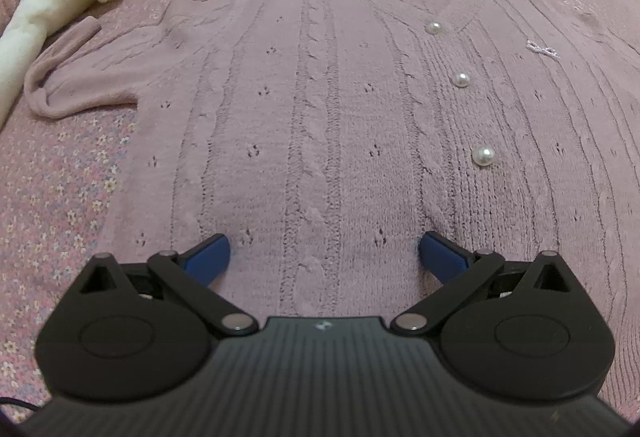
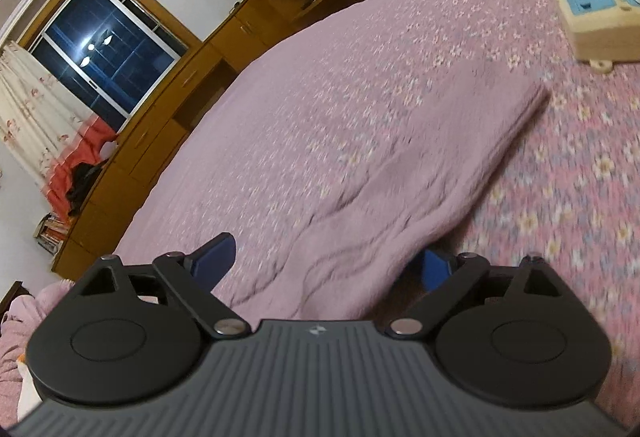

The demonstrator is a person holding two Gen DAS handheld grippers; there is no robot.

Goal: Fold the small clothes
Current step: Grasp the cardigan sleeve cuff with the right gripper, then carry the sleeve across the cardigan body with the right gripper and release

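Lying flat on the floral bedspread (image 1: 60, 197), the pink cardigan (image 1: 320, 97) sat beneath the left gripper (image 1: 324, 255), jaws apart, while the right gripper (image 2: 328, 261), jaws wide, straddled its sleeve (image 2: 420, 173), bare bedspread beyond.

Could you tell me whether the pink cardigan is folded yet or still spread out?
Spread out: the cardigan lies flat and face up on the bedspread, pearl buttons showing, one sleeve extended sideways.
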